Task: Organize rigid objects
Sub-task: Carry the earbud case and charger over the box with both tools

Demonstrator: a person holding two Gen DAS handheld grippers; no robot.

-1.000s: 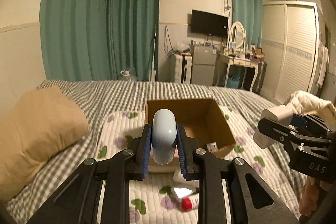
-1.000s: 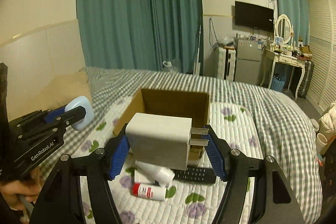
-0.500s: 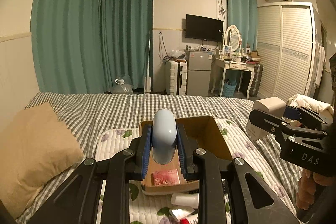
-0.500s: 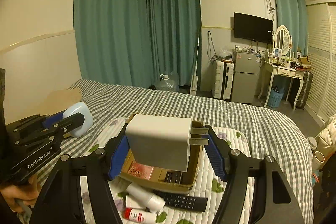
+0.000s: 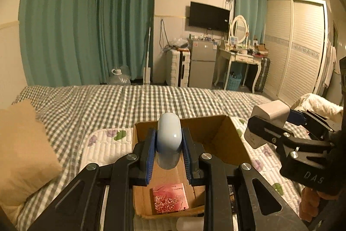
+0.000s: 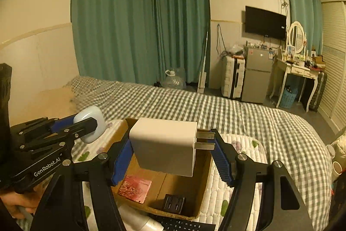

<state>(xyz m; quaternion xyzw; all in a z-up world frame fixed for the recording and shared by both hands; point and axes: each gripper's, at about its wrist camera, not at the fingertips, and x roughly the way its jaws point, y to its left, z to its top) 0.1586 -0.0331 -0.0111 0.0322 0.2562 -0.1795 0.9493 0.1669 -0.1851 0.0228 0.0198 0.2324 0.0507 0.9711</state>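
Pale blue case; white charger; brown cardboard box; pink rose-print booklet; grey-white checked bedspread; teal curtains

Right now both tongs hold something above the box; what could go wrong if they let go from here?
1. The white charger is held by the right tongs through its metal prongs on one side; it may twist or slip.
2. The blue case in the left tongs is smooth and rounded, so it could slide out early.
3. Dropped into the cardboard box, either may land on the pink booklet or black adapter.
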